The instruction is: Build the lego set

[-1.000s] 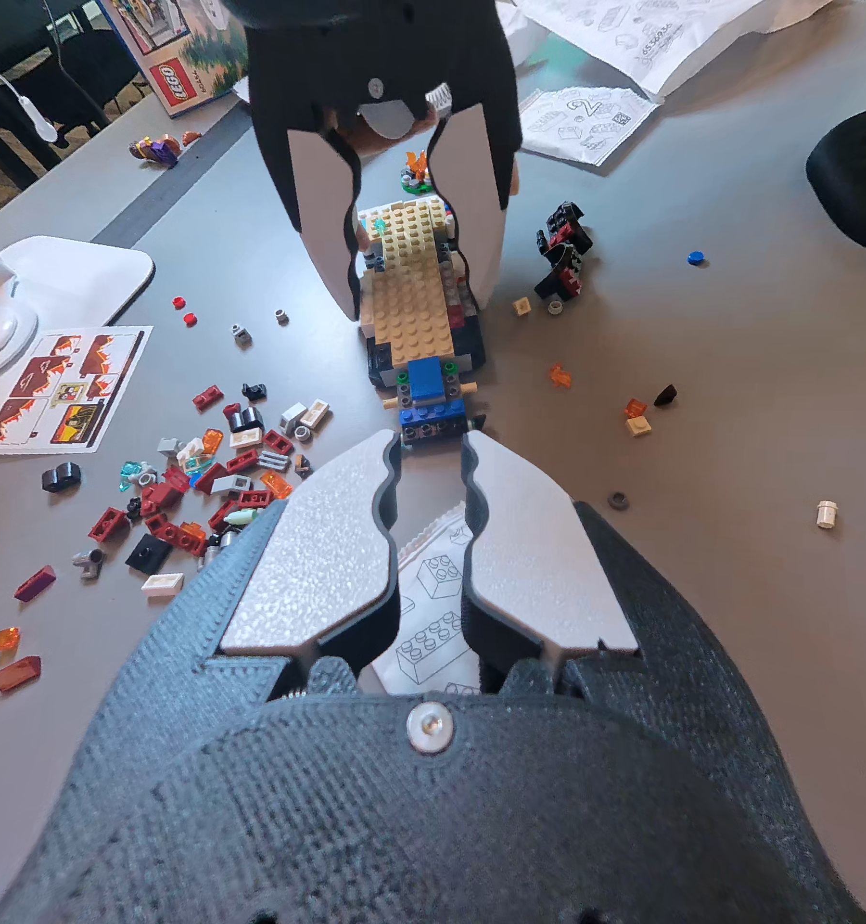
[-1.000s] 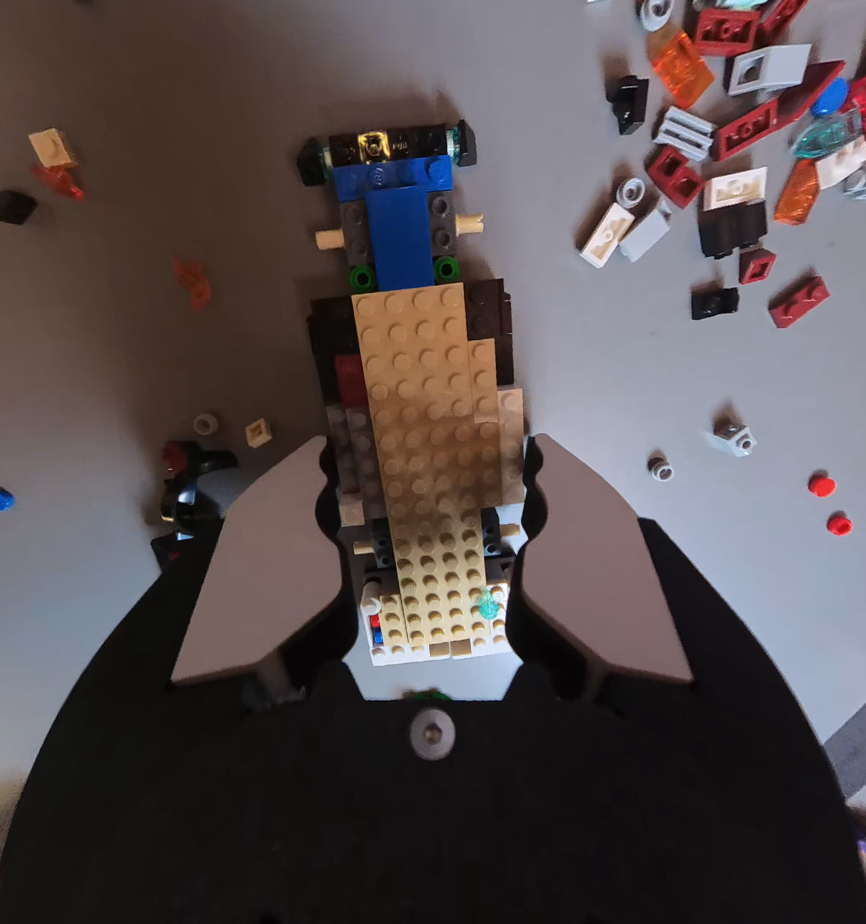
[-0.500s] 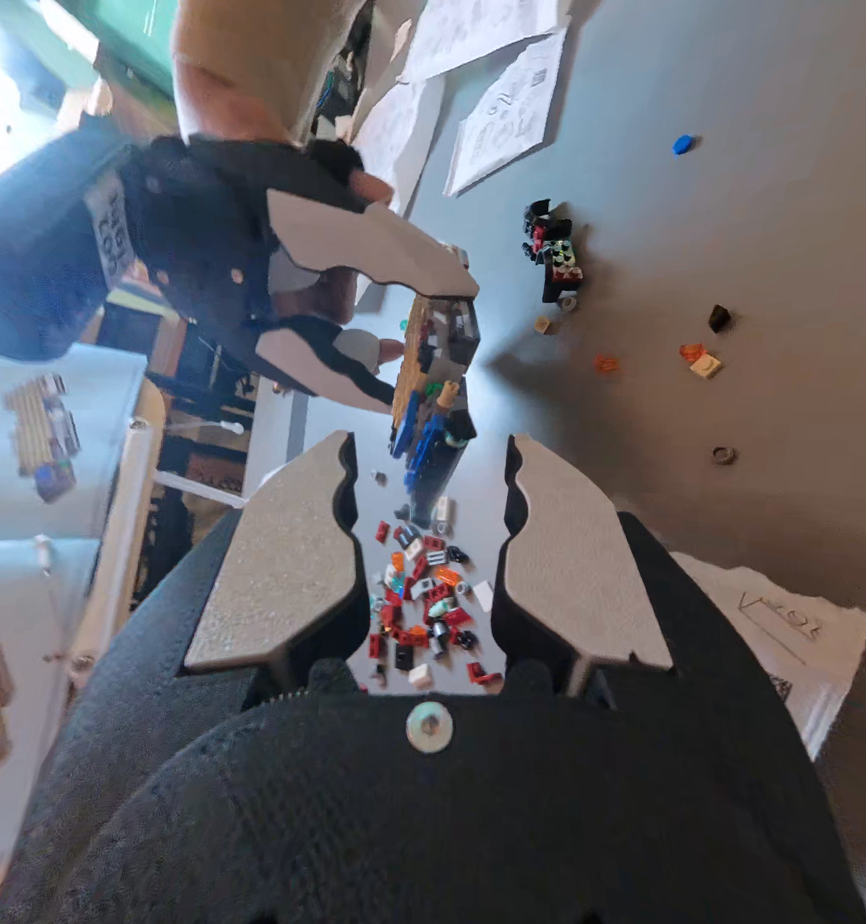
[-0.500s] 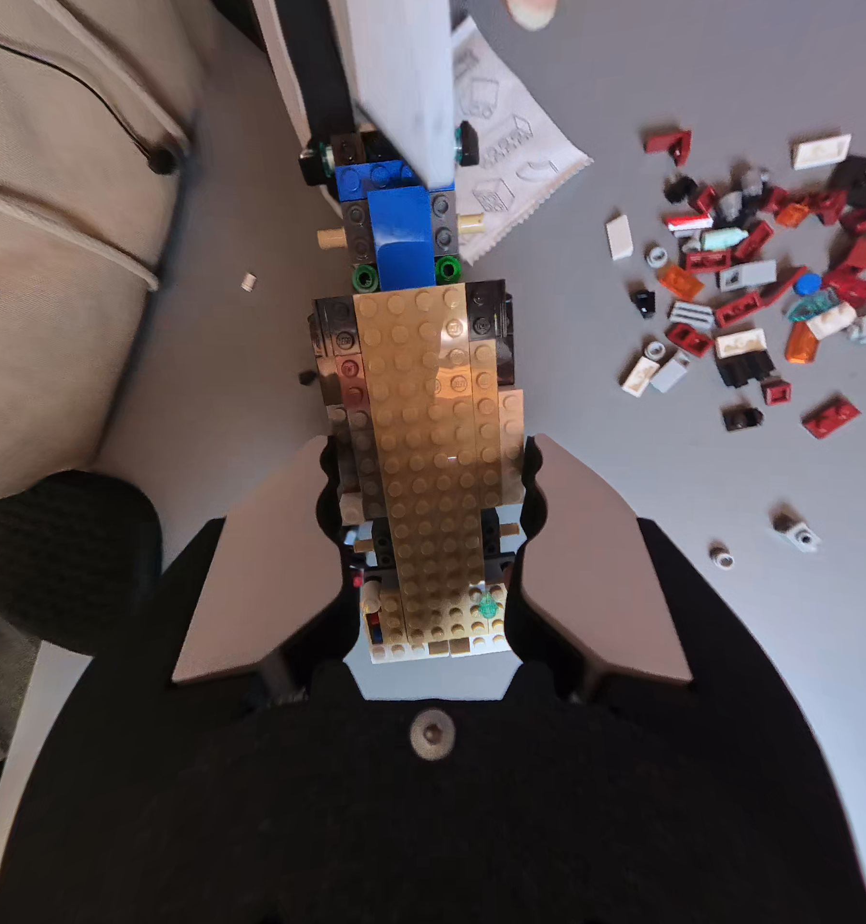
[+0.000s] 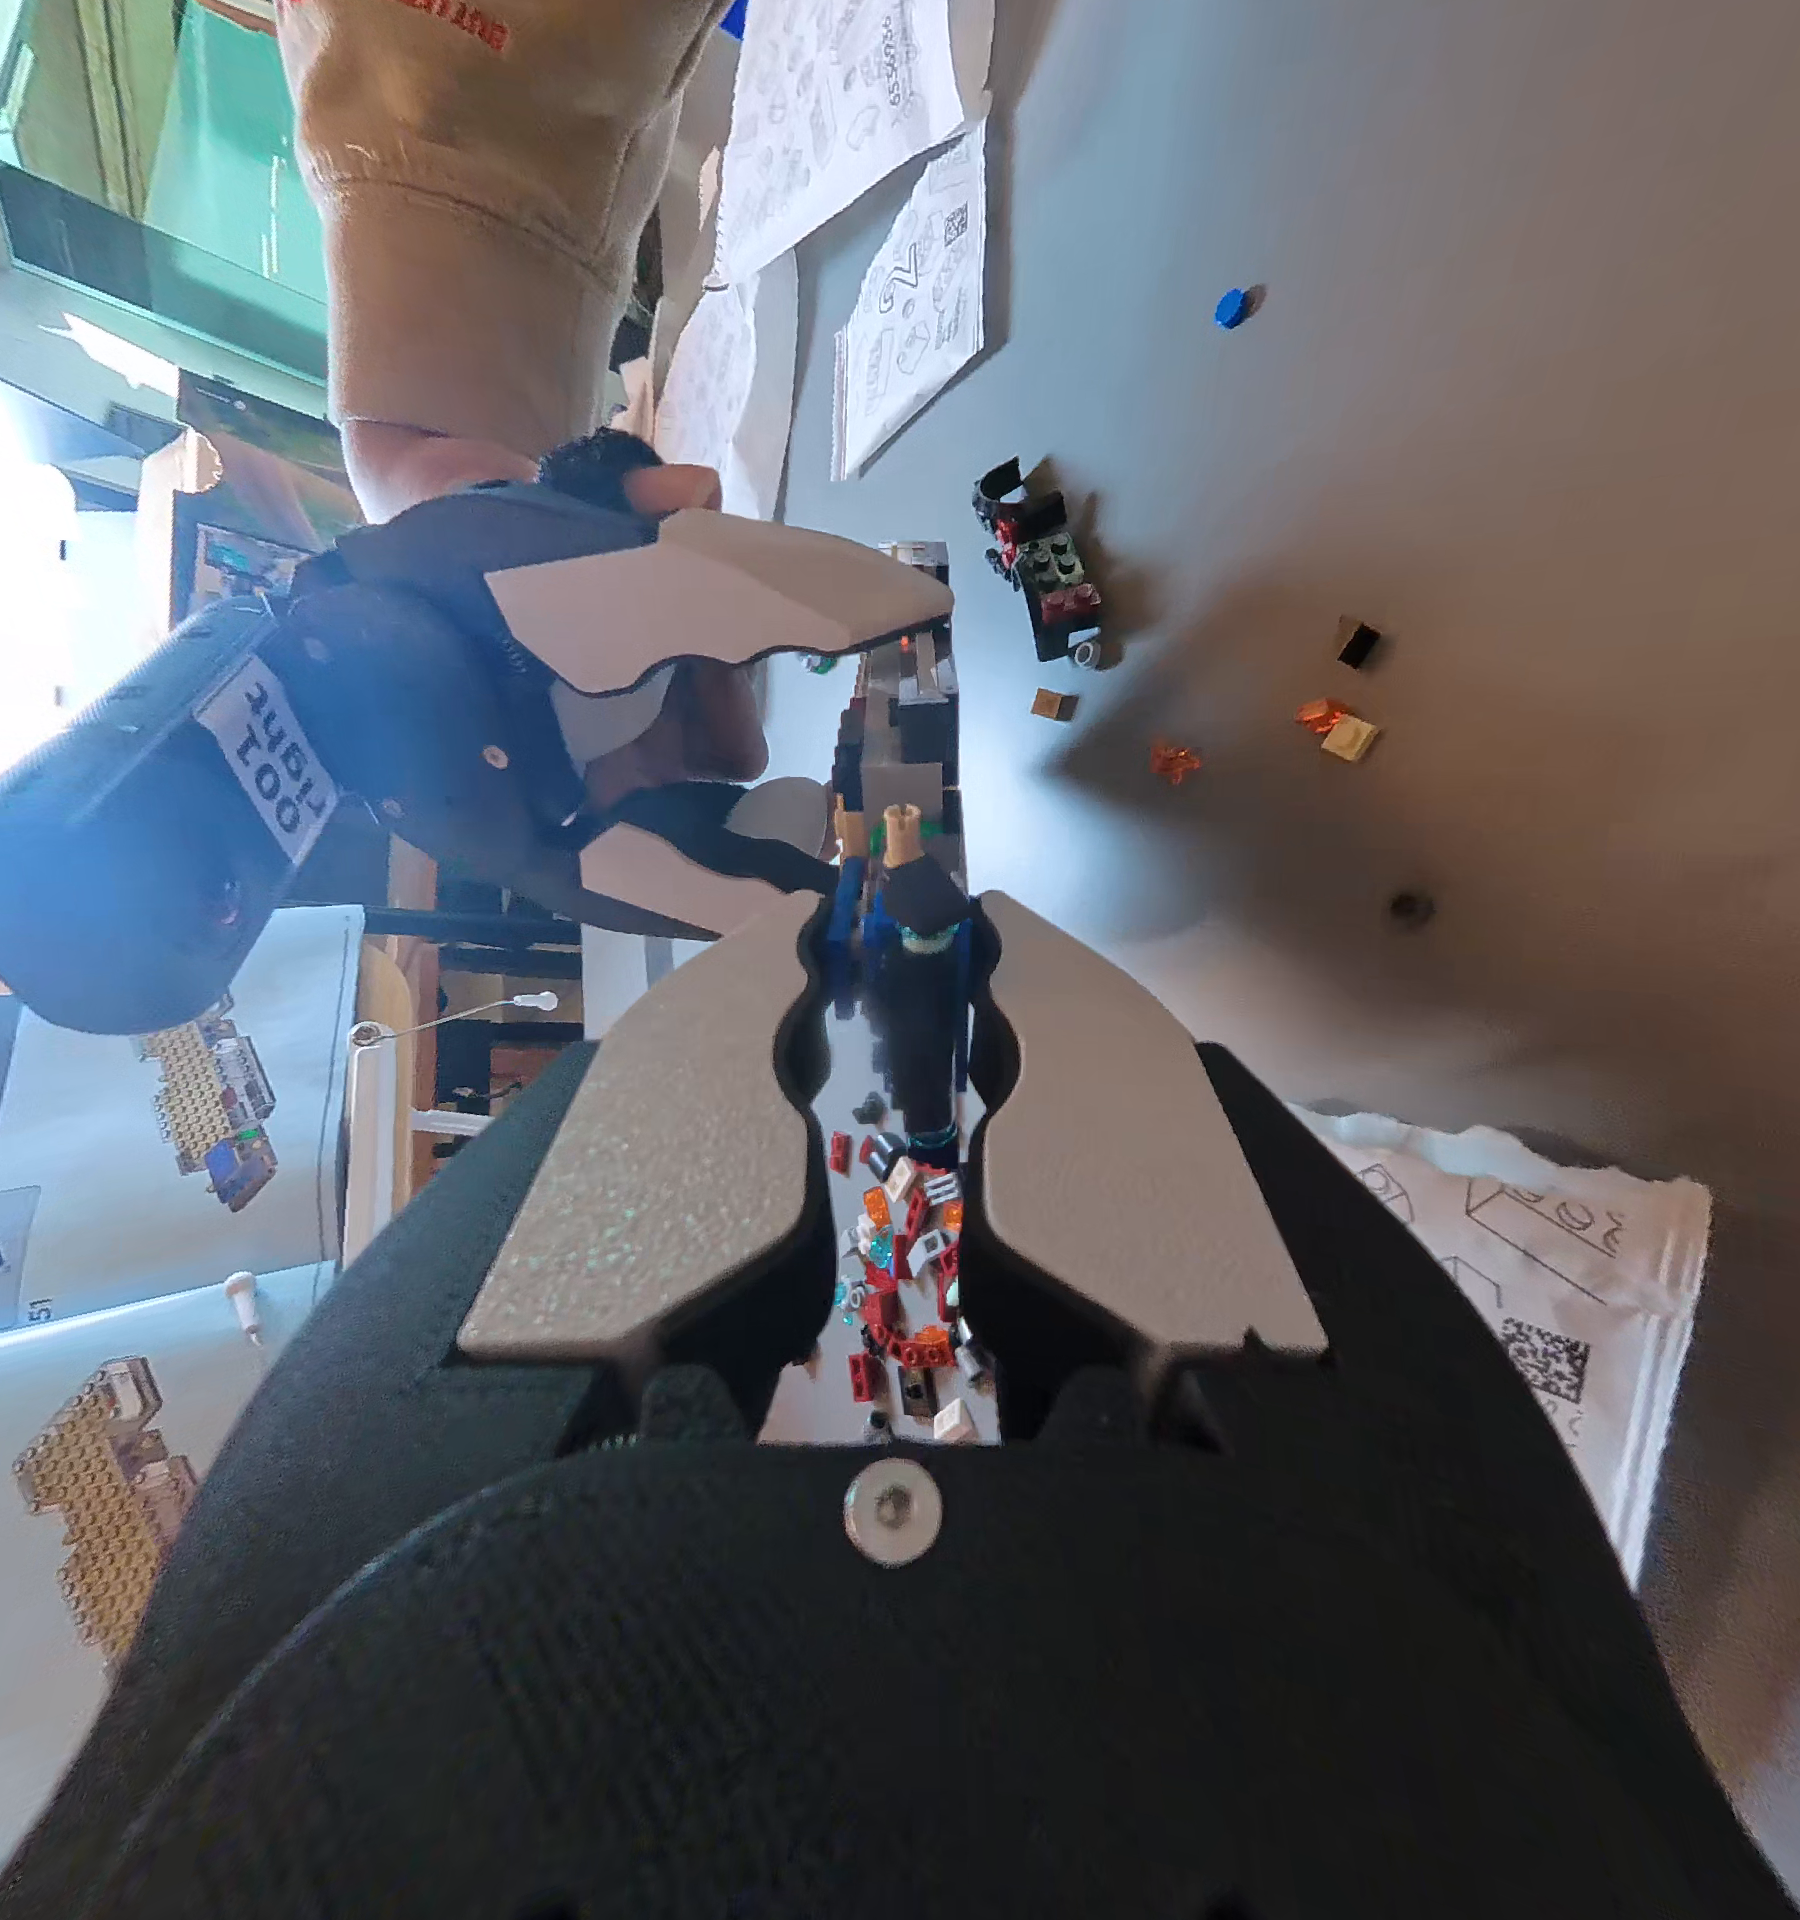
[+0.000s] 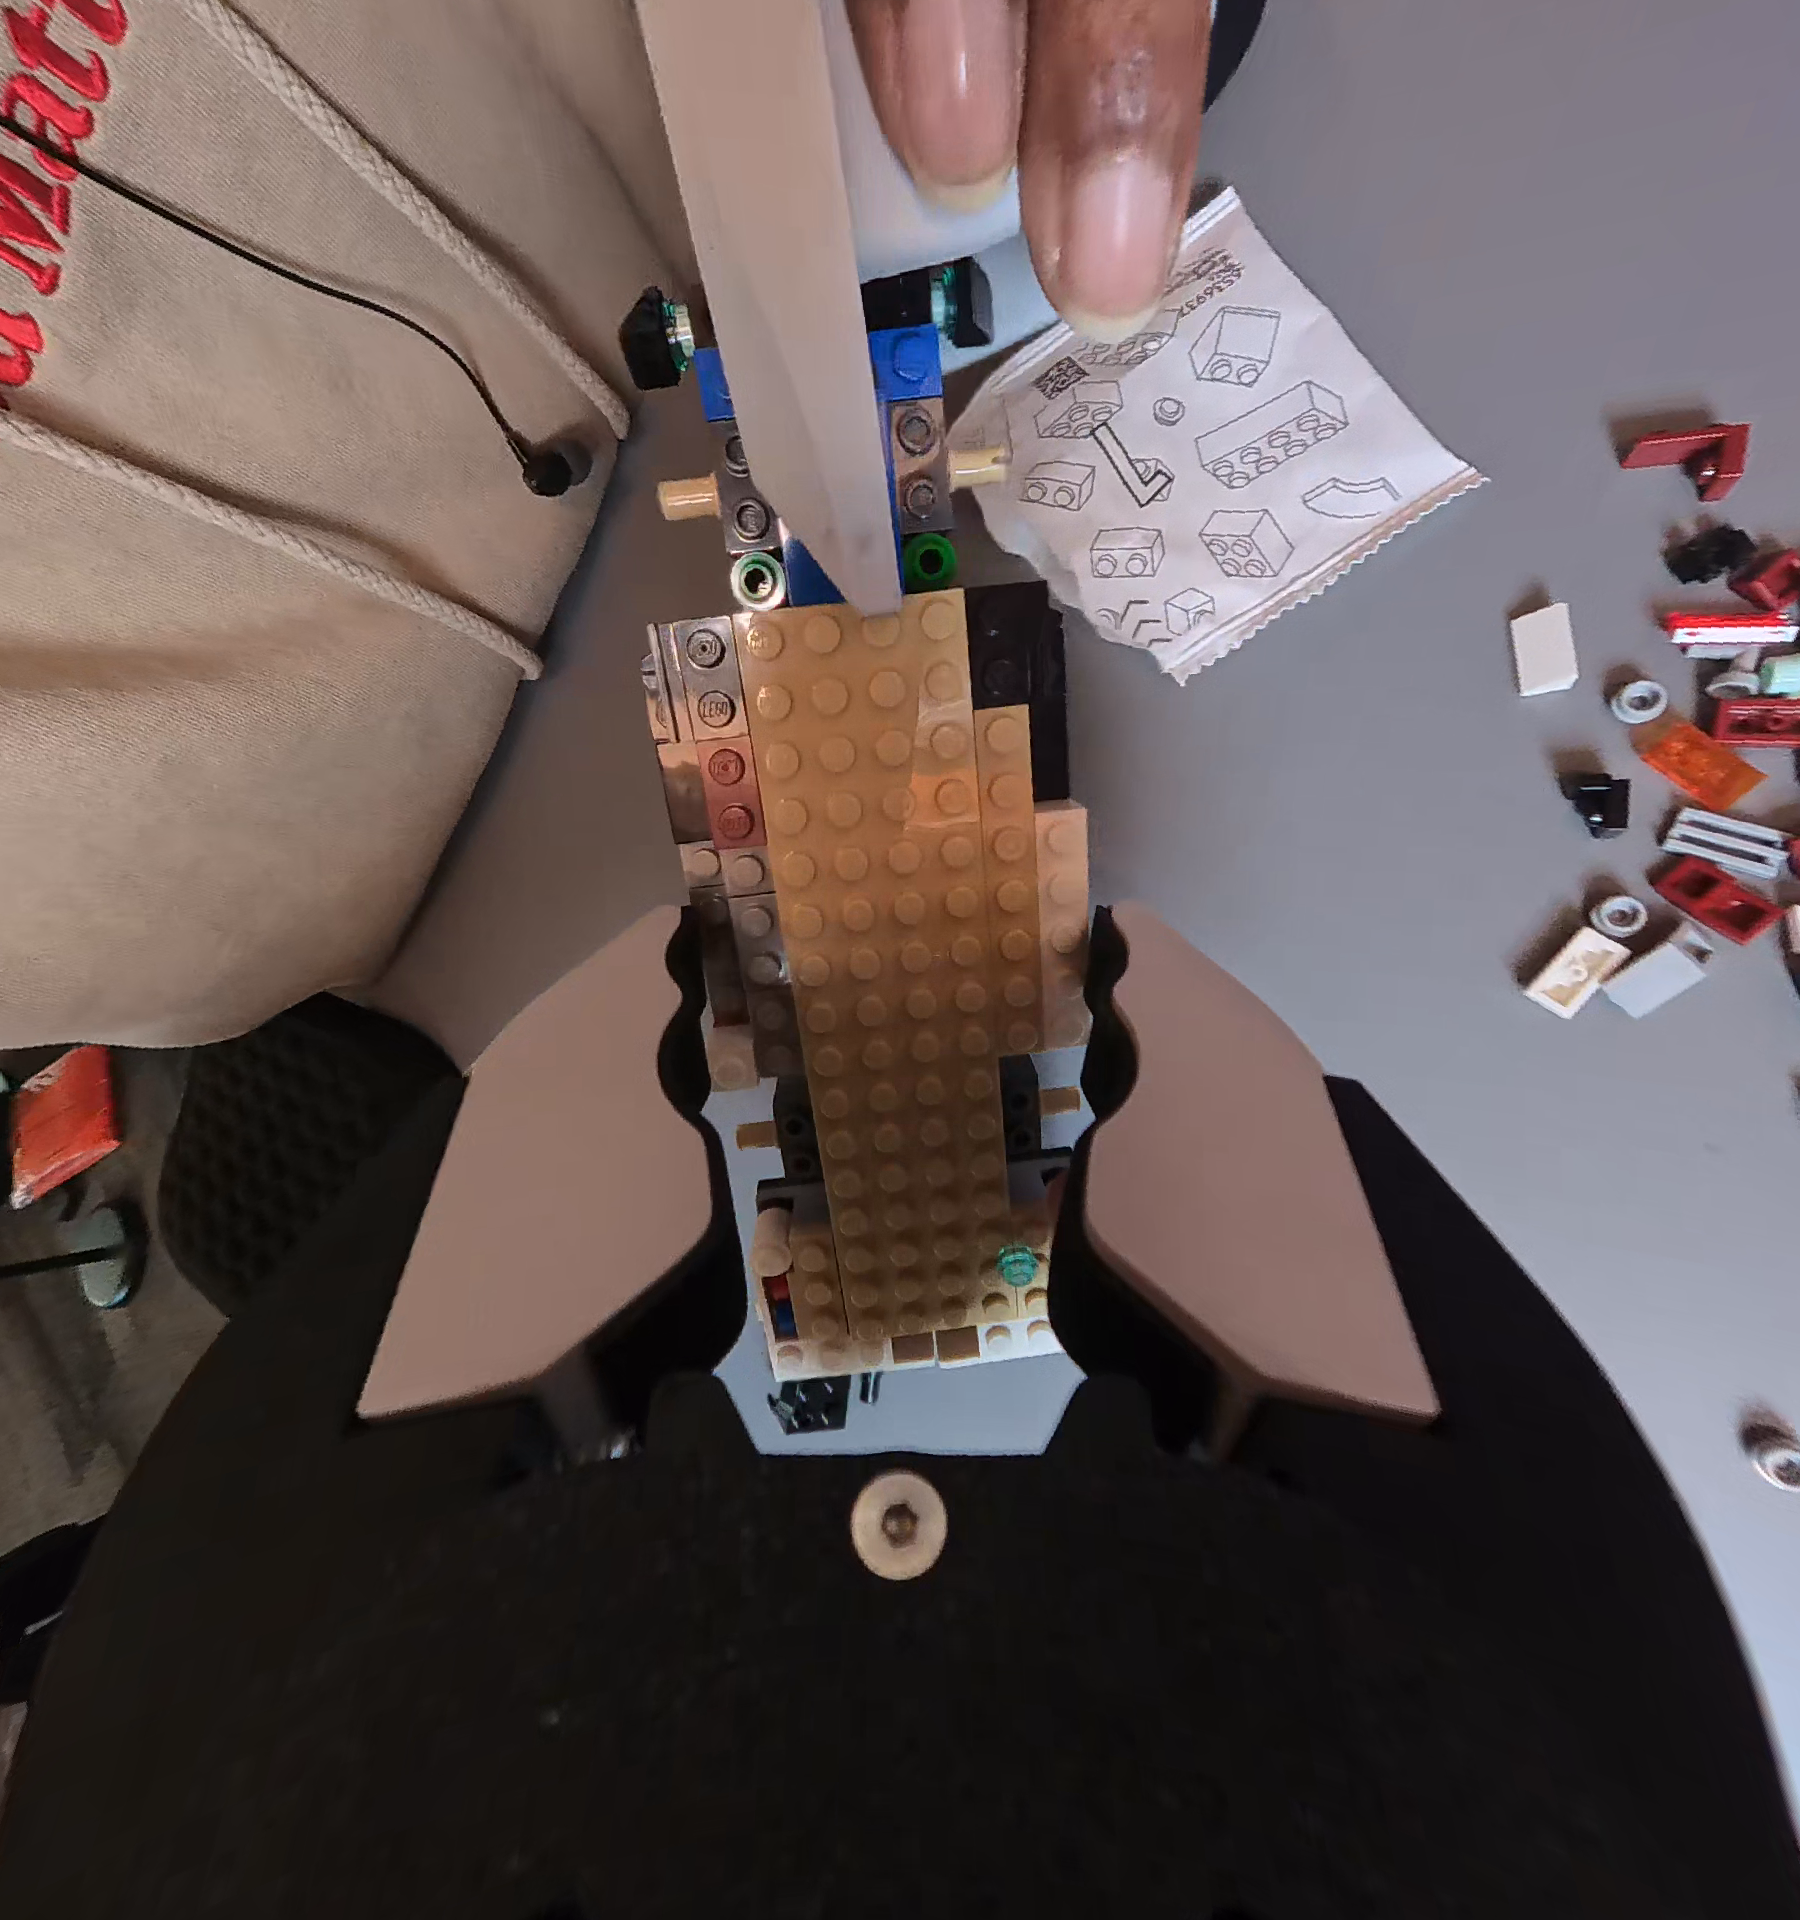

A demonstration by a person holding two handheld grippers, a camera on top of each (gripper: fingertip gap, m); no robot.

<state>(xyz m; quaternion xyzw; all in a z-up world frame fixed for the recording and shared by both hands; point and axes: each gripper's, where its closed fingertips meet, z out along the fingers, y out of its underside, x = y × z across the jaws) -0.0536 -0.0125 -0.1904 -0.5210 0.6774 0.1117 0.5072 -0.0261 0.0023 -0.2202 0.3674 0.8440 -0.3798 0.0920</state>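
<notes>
Right gripper (image 6: 891,935) squeezes the brick model (image 6: 885,883) by its sides; left gripper (image 5: 896,914) pinches its blue end (image 5: 854,920). Hold both tight, keep it level

Brick model (image 6: 896,935) held between both grippers
Right view: model centre frame, paper bag (image 6: 1208,447) upper right, loose bricks (image 6: 1727,810) far right on bench (image 6: 1395,1143).

We look from behind each gripper along its fingers. Our left view is rolled sideways, close to the brick model's (image 5: 906,790) blue end. Our right view looks down its studded top (image 6: 896,883). Both share the model and bench (image 6: 1395,727).
</notes>
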